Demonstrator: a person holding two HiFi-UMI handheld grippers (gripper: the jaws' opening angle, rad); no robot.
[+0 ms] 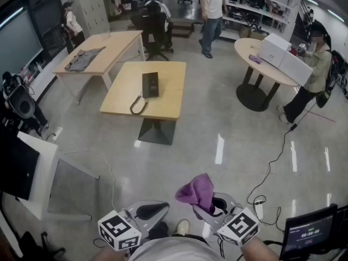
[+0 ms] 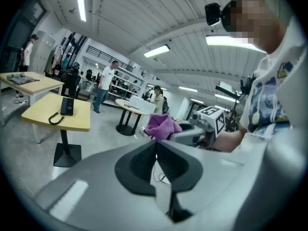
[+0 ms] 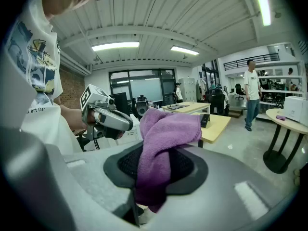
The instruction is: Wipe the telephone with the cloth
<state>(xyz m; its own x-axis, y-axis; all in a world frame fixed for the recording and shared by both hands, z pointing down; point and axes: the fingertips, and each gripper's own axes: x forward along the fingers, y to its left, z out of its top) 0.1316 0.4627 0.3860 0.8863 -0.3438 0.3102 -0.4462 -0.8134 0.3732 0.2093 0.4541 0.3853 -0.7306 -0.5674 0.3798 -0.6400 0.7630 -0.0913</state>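
Observation:
A black telephone (image 1: 150,84) with its coiled cord lies on the square wooden table (image 1: 168,105) far ahead across the floor; it also shows small in the left gripper view as the telephone (image 2: 67,106). My right gripper (image 1: 209,206) is shut on a purple cloth (image 1: 197,191), which bunches up above its jaws; the cloth (image 3: 161,143) fills the middle of the right gripper view. My left gripper (image 1: 155,211) is shut with nothing in it, its dark pads (image 2: 139,165) pressed together. Both grippers are held close to my body, far from the table.
A long wooden table (image 1: 106,48) with a grey garment stands at the back left. A round table (image 1: 255,61) with white boxes is at the right, a person beside it. Another person stands at the back. A cable (image 1: 274,162) trails over the glossy floor. A monitor (image 1: 310,234) sits at lower right.

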